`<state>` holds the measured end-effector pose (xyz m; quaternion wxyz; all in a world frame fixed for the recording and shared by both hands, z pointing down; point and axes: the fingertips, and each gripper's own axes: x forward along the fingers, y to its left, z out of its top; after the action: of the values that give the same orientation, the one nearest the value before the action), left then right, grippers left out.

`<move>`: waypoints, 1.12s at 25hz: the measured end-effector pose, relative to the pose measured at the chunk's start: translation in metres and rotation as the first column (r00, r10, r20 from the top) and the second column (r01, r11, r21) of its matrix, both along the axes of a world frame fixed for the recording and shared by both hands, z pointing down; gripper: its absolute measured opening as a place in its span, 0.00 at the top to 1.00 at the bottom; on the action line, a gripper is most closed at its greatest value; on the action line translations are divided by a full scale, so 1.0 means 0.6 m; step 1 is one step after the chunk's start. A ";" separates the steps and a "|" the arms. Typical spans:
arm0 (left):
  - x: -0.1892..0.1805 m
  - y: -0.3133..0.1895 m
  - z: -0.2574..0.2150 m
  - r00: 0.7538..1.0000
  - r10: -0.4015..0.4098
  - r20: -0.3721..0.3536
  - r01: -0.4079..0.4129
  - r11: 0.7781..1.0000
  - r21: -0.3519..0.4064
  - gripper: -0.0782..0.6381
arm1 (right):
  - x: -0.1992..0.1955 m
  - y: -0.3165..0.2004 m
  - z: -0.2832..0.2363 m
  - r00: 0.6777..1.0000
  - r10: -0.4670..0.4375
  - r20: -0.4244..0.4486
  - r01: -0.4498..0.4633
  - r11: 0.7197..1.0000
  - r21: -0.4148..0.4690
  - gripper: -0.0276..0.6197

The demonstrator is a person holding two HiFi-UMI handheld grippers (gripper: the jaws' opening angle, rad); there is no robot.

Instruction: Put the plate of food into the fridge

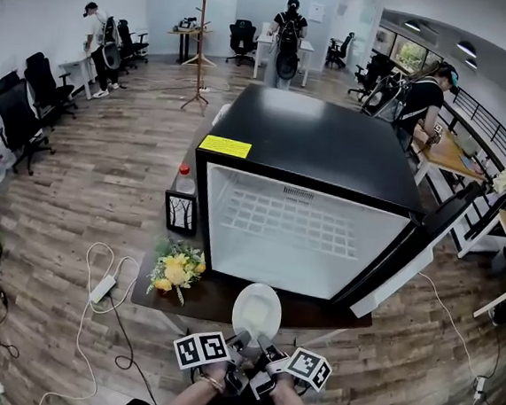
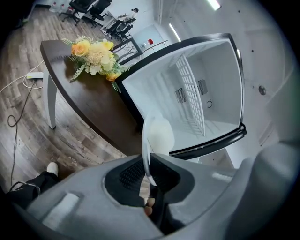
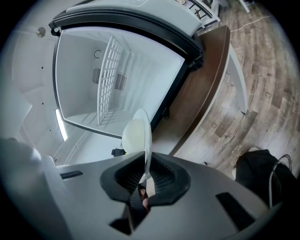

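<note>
White plate [image 1: 256, 313] | held just in front of open fridge [image 1: 320, 150] | left gripper [image 2: 149, 174]: fingers clamped on plate rim | right gripper [image 3: 144, 177]: fingers clamped on plate rim

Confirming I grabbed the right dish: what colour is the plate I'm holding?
The plate is white; the head view shows it best.
</note>
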<state>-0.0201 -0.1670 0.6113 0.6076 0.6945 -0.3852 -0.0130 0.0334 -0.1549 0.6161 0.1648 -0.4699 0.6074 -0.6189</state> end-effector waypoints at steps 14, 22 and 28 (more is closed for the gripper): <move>0.005 -0.096 -0.002 0.998 -0.068 0.013 0.068 0.998 -0.008 0.84 | 0.005 -0.103 -0.001 0.997 -0.073 0.002 0.073 0.997 -0.016 0.90; 0.013 -0.150 0.001 0.995 -0.099 0.026 0.100 0.995 -0.011 0.84 | 0.013 -0.160 0.002 0.995 -0.102 0.007 0.102 0.994 -0.030 0.90; 0.020 -0.193 0.005 0.992 -0.122 0.023 0.122 0.993 -0.006 0.83 | 0.021 -0.205 0.004 0.992 -0.127 -0.007 0.127 0.991 -0.033 0.90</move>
<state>-0.0079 -0.2830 0.6141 0.6038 0.6676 -0.4337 -0.0411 0.0457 -0.2777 0.6187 0.1148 -0.4356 0.6268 -0.6357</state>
